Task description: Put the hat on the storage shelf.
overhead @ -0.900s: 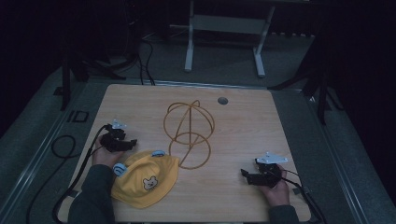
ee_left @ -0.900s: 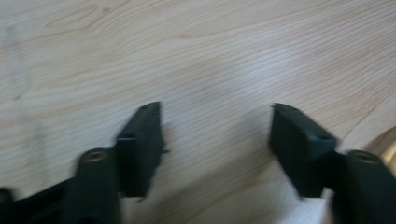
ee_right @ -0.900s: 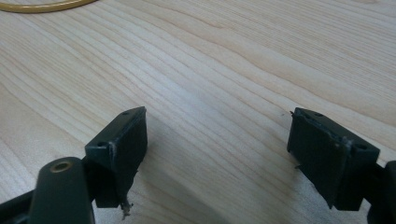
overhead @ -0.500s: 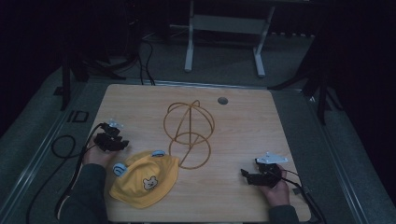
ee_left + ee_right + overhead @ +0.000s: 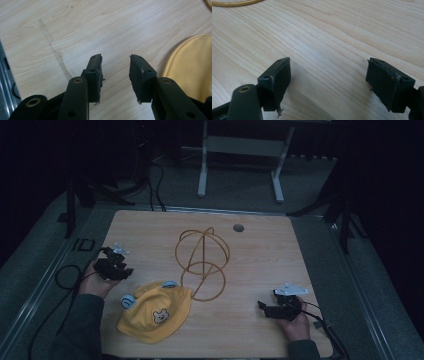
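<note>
Two tongs rested over the wooden table (image 5: 260,250), both empty. The left tongs (image 5: 122,271) had its jaws a little apart above bare wood, and the yellow cap (image 5: 155,312) lay just beside it on its right, its brim (image 5: 190,67) showing past the right jaw. The right tongs (image 5: 262,307) had its jaws wide apart, nothing between them. A wire frame (image 5: 202,262) stood between the two tongs, its base ring (image 5: 237,3) well ahead of the right tongs. A small round hole (image 5: 238,227) sat in the table beyond the frame.
</note>
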`<state>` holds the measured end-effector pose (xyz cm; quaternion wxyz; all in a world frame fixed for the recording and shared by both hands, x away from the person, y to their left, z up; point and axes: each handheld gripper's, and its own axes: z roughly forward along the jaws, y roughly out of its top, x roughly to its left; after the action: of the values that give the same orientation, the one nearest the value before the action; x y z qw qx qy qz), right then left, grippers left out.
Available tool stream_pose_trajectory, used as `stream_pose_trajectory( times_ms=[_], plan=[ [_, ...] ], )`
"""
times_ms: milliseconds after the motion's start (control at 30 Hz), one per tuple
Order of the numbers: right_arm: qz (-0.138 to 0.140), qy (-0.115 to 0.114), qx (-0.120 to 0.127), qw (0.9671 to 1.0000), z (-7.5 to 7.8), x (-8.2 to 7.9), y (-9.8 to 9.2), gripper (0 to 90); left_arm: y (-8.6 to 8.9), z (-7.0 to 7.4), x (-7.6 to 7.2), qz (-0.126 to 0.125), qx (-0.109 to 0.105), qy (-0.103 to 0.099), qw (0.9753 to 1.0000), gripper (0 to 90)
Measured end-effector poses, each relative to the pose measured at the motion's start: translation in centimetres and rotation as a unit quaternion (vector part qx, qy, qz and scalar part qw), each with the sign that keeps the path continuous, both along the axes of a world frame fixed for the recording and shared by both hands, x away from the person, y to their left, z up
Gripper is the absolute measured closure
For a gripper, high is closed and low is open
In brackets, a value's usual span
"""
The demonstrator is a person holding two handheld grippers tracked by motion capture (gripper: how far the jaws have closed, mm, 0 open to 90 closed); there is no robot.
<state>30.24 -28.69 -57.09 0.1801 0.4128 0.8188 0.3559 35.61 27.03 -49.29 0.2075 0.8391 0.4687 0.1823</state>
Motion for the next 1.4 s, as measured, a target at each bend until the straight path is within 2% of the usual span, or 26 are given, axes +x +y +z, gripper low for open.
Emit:
stream_pose_trajectory(
  times_ms=[167, 500, 600, 800, 967, 1167, 1400],
  plan=[
    [0.000, 0.000, 0.000, 1.0000, 0.0, 0.0, 0.0, 20.0, -0.2, 1.5, -0.6, -0.008, 0.004, -0.001, 1.0000, 62.9],
    [0.000, 0.000, 0.000, 1.0000, 0.0, 0.0, 0.0, 20.1, -0.7, 3.7, -1.5, -0.019, 0.004, 0.012, 0.9997, 63.8],
    [0.000, 0.000, 0.000, 1.0000, 0.0, 0.0, 0.0, 20.0, -0.9, 4.3, -1.8, -0.023, -0.005, 0.013, 0.9996, 63.8],
    [0.000, 0.000, 0.000, 1.0000, 0.0, 0.0, 0.0, 20.0, -1.7, 5.2, -2.3, -0.040, 0.006, 0.020, 0.9990, 63.1],
    [0.000, -0.001, 0.000, 1.0000, 0.0, 0.0, 0.0, 20.0, -2.3, 6.0, -2.6, -0.054, -0.001, 0.022, 0.9983, 63.1],
    [0.000, 0.000, 0.000, 1.0000, 0.0, 0.0, 0.0, 20.0, -3.1, 6.7, -3.3, -0.080, -0.002, 0.028, 0.9964, 63.0],
    [0.000, 0.000, -0.001, 1.0000, 0.0, 0.0, 0.0, 20.1, -3.2, 7.5, -3.7, -0.089, -0.017, 0.022, 0.9956, 62.9]
  ],
)
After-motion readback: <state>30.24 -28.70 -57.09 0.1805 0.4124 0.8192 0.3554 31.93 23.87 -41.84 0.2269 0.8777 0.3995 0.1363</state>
